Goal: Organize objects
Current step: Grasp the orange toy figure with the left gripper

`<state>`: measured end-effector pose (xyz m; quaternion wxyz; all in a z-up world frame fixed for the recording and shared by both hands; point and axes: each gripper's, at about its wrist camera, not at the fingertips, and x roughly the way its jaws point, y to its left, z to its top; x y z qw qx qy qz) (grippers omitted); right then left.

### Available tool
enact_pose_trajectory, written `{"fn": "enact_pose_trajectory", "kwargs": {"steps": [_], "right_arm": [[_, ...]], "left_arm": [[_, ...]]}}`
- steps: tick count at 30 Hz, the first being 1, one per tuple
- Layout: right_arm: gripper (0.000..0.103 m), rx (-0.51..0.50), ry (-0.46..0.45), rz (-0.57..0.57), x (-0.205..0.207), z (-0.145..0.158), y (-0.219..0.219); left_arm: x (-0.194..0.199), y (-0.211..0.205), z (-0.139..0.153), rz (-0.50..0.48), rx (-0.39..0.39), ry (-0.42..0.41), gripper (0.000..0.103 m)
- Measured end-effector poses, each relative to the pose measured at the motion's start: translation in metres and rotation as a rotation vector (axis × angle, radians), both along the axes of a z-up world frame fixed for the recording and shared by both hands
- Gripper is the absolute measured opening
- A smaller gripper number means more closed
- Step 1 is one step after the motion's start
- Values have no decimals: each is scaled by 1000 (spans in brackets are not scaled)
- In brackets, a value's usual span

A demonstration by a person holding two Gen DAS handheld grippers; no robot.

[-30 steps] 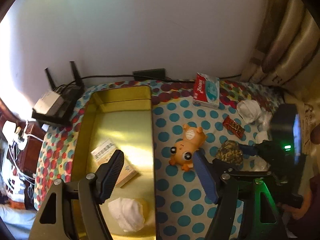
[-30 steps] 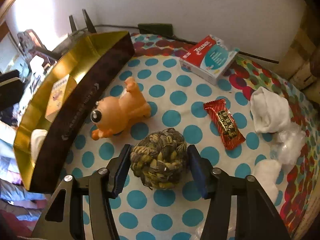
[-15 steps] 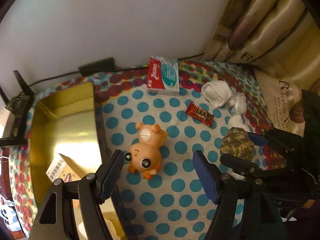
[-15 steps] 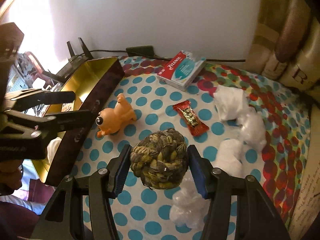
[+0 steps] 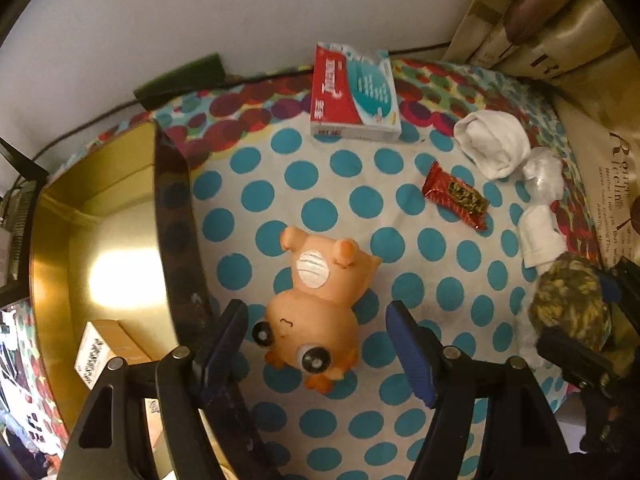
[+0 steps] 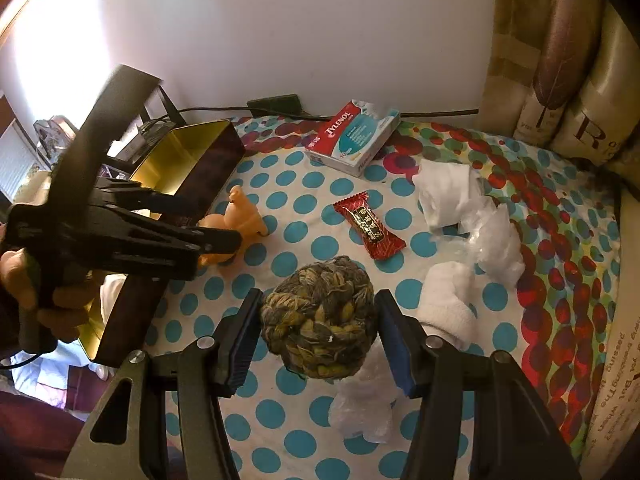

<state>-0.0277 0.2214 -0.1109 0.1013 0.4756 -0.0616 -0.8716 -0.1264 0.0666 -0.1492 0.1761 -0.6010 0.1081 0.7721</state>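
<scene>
Lowered steeply, left gripper (image 5: 316,344) now straddles the orange toy (image 5: 316,312) unclenched — right gripper (image 6: 316,336) grasping the woven ball (image 6: 318,320).

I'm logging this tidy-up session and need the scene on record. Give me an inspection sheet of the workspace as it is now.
Surface: polka-dot cloth covering the table, mostly bare in the middle.
Job's things: orange toy animal lying on the cloth beside the gold tray; rope ball; Tylenol box; red candy wrapper; small carton in the tray.
Clutter: rolled white cloths and crumpled clear plastic at the right.
Grippers: left gripper open, its fingers either side of the toy's head; right gripper shut on the rope ball, held above the cloth.
Cables: black cable along the wall, with a black adapter.
Surroundings: white wall, curtain at right.
</scene>
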Motion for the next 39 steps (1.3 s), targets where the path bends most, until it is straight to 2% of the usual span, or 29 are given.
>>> {"fn": "enact_pose_trajectory", "kwargs": {"steps": [3,9,10,11,12,20,27,36,39], "right_arm": [[54,-9,2,-2,0,1,2],[54,-10,1,-12,-2,1,4],[54,-11,0,-14,-2,1,5],[54,-12,0,-16,-2,1,5],[54,-14,0,-15,-3,0,5],[54,-18,-1,-14,-4,-1,5],[54,-19,5,-18,-4,0,4],[54,-13,14,-18,-5,5,3],[54,-12,17,-11,-6,8,1]], "left_arm": [[-3,-2,-7,12,8,-29,73],[-2,2,-7,-8,-9,6,72],[-1,1,-9,-9,-18,7,69],[-1,2,-8,-6,-32,16,58],[-1,2,-8,-1,-53,27,56],[3,5,-10,-4,-32,19,52],[11,13,12,-2,6,51,52],[36,-3,56,96,19,145,52],[48,-14,72,141,-8,191,52]]}}
